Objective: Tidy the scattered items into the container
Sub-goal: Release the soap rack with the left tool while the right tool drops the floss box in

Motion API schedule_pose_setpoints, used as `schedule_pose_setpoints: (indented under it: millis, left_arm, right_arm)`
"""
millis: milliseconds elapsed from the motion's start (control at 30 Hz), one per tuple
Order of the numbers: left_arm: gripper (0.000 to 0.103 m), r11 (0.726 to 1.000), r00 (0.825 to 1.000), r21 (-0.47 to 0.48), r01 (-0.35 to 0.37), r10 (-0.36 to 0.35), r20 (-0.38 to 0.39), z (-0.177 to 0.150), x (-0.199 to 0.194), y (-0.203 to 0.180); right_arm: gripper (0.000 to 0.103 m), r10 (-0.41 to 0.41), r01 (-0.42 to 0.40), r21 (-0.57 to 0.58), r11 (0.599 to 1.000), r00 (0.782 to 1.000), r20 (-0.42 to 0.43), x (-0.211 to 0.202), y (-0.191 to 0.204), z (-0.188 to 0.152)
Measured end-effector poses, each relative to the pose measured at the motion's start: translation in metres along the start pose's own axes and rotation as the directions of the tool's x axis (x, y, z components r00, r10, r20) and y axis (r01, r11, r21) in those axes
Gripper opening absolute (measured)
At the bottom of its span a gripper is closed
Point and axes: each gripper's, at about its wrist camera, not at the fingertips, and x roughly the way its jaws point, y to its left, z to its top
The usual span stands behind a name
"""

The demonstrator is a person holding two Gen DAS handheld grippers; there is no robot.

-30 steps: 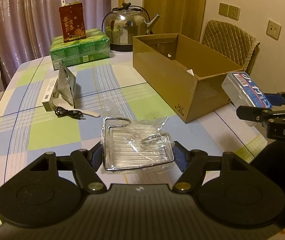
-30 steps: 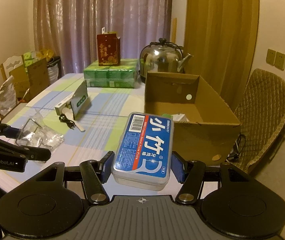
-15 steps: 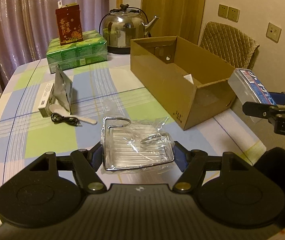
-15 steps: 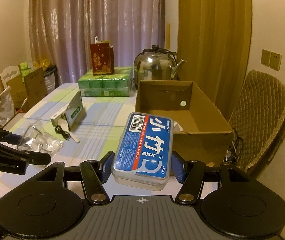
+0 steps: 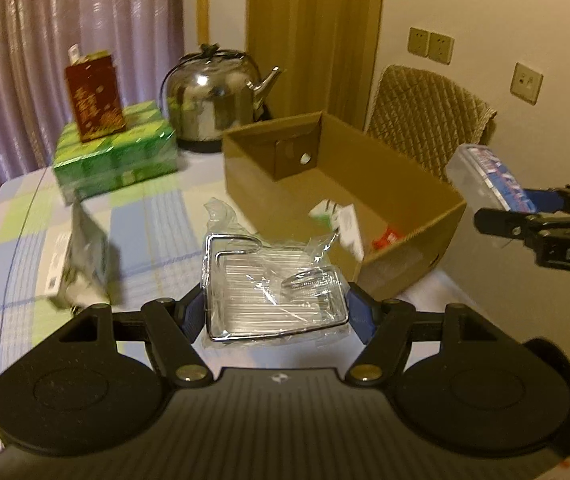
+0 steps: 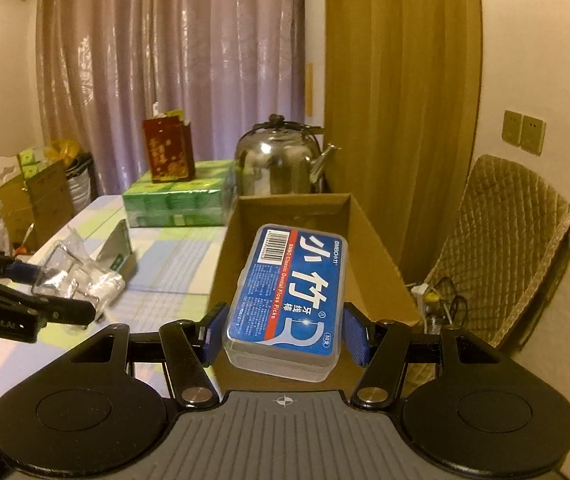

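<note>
- Right gripper (image 6: 283, 330) is clamped on a clear plastic floss-pick box with a blue label (image 6: 287, 300), blue pads pressed to both long sides. It's carried in the air right over the near end of the open brown cardboard box (image 6: 381, 264).
- Left gripper (image 5: 277, 312) is pinching a chrome wire rack wrapped in clear crinkly plastic (image 5: 273, 292), held above the checked blue-and-green tablecloth (image 5: 153, 216), just beside the cardboard box's near corner.
- Progress, as I read it: partway. The cardboard box already has a few things in it, a small white-and-green packet (image 5: 339, 220) and something red (image 5: 385, 236). Both held items look close to being dropped in, but neither is inside yet.
- Still out on the table: a standing silver foil pouch with a green label (image 6: 117, 246) next to a flat white box (image 5: 55, 264). There might be more small stuff around them.
- Probably not part of the tidy-up, just my guess: steel kettle (image 5: 215, 104), shrink-wrapped green pack (image 5: 117, 156), dark red carton (image 5: 95, 108) on top of it.
- Hard to see: the left view is motion-blurred, so the pouch area is mush. The floss box hides most of the cardboard box's floor in the right view. Table space under both grippers is covered by their black bodies.
</note>
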Motion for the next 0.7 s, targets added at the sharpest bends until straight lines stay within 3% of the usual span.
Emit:
schedule_pose_setpoints:
  millis: [400, 700]
  left_arm:
    - [0.066, 0.990, 0.992, 0.064, 0.122, -0.124, 0.022, 0.071, 0.073, -0.030]
    - [0.066, 0.979, 0.985, 0.109, 0.172, -0.170, -0.029, 0.082, 0.132, -0.042]
  right_arm:
    - [0.057, -0.049, 0.049, -0.028, 0.998, 0.999, -0.017, 0.059, -0.041, 0.023]
    - [0.057, -0.061, 0.059, -0.026, 0.998, 0.997, -0.055, 0.095, -0.060, 0.018]
